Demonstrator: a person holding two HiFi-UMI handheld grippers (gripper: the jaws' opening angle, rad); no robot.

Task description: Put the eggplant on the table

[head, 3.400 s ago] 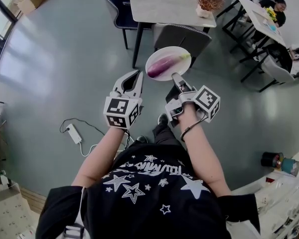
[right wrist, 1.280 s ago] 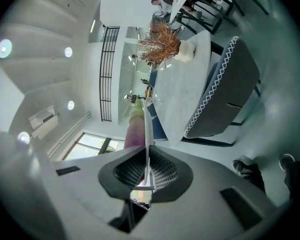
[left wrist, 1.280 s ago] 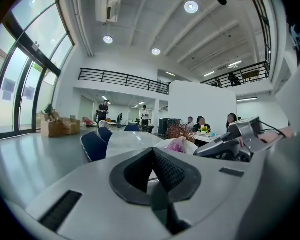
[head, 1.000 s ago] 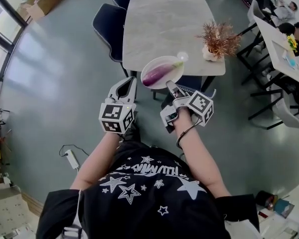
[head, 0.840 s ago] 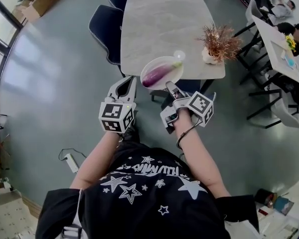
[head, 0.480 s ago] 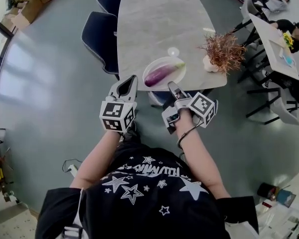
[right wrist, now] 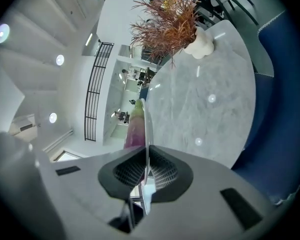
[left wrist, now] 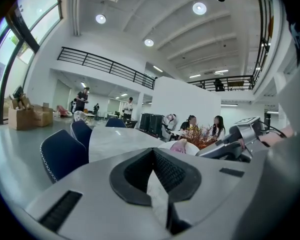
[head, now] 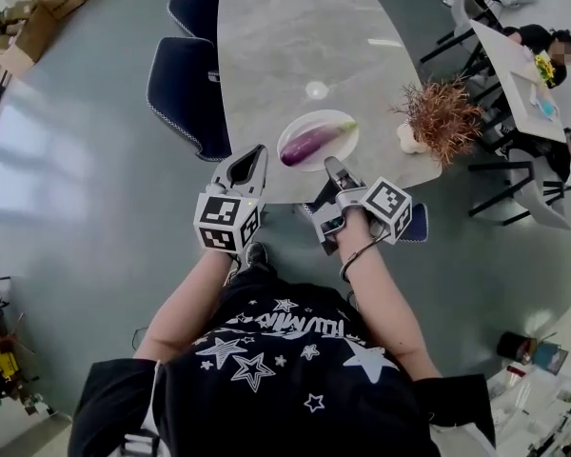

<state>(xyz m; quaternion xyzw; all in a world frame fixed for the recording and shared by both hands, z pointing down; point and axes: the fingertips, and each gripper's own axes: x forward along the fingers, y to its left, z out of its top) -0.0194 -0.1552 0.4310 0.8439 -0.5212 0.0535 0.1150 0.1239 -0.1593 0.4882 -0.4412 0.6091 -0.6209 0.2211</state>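
My right gripper point(head: 331, 166) is shut on the near rim of a white plate point(head: 331, 125). It holds the plate over the near end of the grey marble table point(head: 285, 46). A purple eggplant point(head: 307, 145) with a green stem lies across the plate. In the right gripper view the plate point(right wrist: 146, 129) is edge-on between the jaws of the right gripper point(right wrist: 146, 154), with the eggplant point(right wrist: 135, 126) beside it and the table point(right wrist: 210, 109) beyond. My left gripper point(head: 246, 163) hovers shut and empty just left of the plate, at the table's edge; its tips point(left wrist: 153, 156) meet.
A dried plant in a white vase point(head: 440, 117) stands on the table right of the plate. Two dark blue chairs point(head: 186, 93) sit along the table's left side, another point(head: 414, 225) under its near right corner. People sit at a further table point(head: 523, 55). Cardboard boxes point(head: 43, 12) lie far left.
The person has walked up to the table. The plate with the eggplant, earlier over the floor and the table's edge, now hangs over the tabletop. Both grippers keep their grip.
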